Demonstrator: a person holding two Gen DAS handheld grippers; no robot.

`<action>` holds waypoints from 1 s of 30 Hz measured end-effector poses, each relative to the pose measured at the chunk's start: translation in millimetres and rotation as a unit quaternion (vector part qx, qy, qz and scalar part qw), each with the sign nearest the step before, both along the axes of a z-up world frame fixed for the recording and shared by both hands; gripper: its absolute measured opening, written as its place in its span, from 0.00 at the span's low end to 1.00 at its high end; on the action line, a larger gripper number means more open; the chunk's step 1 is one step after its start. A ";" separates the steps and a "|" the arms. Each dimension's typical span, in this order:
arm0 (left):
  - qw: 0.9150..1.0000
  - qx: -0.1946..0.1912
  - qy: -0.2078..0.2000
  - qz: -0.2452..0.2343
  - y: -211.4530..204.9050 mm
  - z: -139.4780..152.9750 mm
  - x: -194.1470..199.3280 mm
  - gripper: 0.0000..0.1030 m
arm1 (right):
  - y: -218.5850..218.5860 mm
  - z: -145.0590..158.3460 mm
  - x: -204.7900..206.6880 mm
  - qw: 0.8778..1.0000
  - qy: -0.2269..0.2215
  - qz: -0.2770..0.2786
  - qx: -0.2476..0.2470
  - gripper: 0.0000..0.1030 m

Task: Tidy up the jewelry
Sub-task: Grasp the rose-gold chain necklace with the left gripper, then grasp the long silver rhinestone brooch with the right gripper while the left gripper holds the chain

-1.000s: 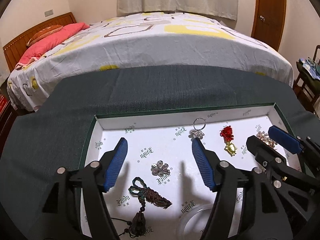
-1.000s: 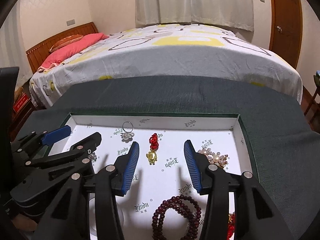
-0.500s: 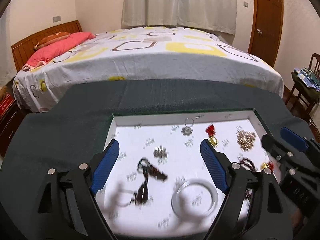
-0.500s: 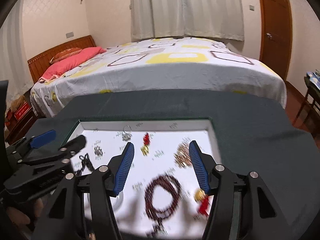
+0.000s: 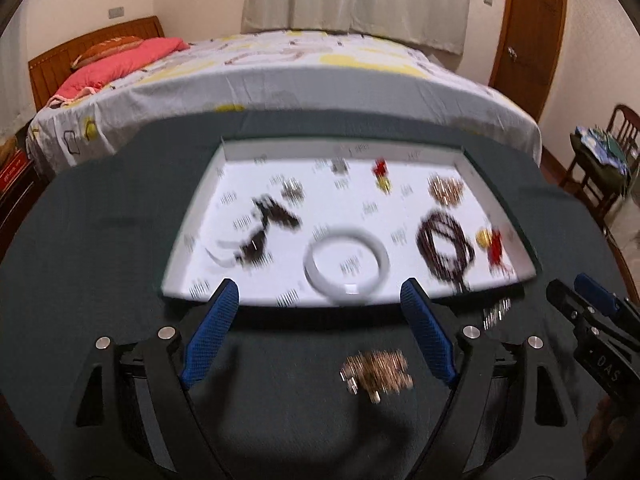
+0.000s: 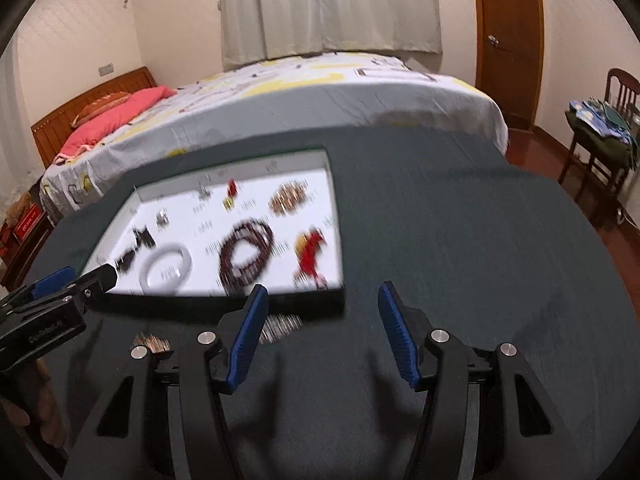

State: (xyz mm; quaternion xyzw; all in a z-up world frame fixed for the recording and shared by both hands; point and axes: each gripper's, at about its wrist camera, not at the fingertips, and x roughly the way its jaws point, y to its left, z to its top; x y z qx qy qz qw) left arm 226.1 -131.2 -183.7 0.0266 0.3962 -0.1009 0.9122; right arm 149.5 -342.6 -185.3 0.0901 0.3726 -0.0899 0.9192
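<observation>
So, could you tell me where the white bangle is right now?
The white bangle lies inside the white tray, near its front edge, between the dark tasselled cord and the dark bead bracelet; both grippers are clear of it.

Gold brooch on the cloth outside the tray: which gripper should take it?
Left, probably. The gold brooch lies just ahead of the open left gripper, between its fingers. The right gripper, also open, faces bare cloth, with the brooch off to its left.
</observation>
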 end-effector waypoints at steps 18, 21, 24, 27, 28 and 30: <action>0.998 0.020 0.045 -0.030 -19.1 -49.1 -17.9 0.59 | -7.2 -17.9 -17.9 1.000 0.009 -0.004 0.017 0.55; 0.998 0.025 0.037 -0.053 -20.6 -49.0 -23.9 0.46 | -6.3 -18.2 -17.8 1.000 0.009 -0.004 0.018 0.55; 0.997 0.019 0.033 -0.068 -20.4 -48.4 -28.2 0.34 | -5.8 -18.8 -17.6 1.000 0.010 -0.003 0.019 0.55; 0.997 0.018 0.032 -0.070 -18.5 -48.1 -27.6 0.23 | -3.2 -20.7 -16.8 1.000 0.012 -0.001 0.019 0.55; 0.997 0.014 0.034 -0.073 -17.2 -47.9 -26.2 0.21 | -2.1 -21.0 -16.4 1.000 0.013 0.001 0.018 0.55; 0.996 0.002 0.038 -0.077 -13.3 -47.3 -23.9 0.19 | -0.4 -21.5 -15.4 1.000 0.014 0.002 0.017 0.55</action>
